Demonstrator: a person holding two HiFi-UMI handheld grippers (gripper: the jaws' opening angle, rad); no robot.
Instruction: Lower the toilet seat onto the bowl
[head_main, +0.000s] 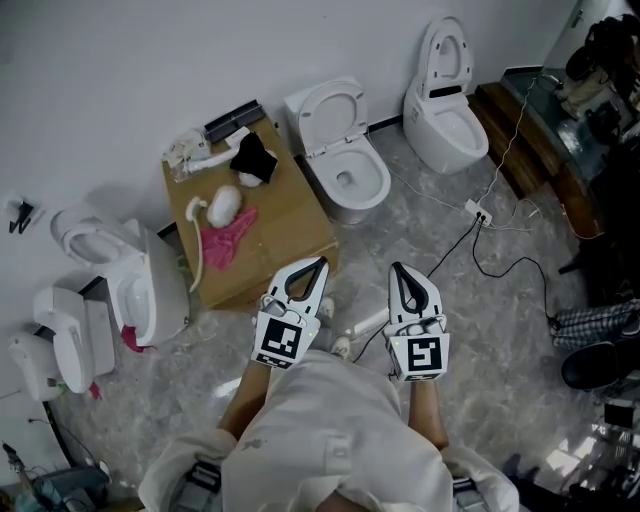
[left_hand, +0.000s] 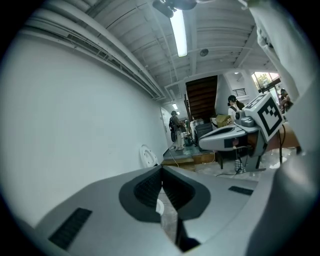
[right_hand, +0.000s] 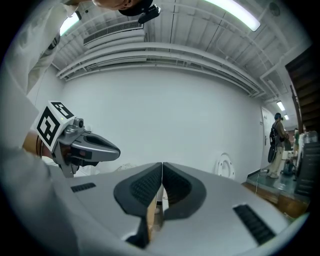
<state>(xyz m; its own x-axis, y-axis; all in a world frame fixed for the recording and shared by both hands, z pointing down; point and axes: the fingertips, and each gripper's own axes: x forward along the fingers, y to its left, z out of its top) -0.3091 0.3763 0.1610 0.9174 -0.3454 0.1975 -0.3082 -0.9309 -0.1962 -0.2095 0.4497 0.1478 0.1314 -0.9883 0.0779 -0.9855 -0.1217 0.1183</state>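
Gripping nothing: L gripper (head_main: 320, 265), R gripper (head_main: 397, 270) closed

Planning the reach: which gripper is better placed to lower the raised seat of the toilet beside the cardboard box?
Left, narrowly. The left gripper sits slightly nearer the raised seat than the right gripper, on the seat's side of the bowl. Both are shut, empty and well short of it.

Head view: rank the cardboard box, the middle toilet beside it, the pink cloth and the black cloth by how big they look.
1. cardboard box
2. middle toilet
3. pink cloth and black cloth: too alike to rank.
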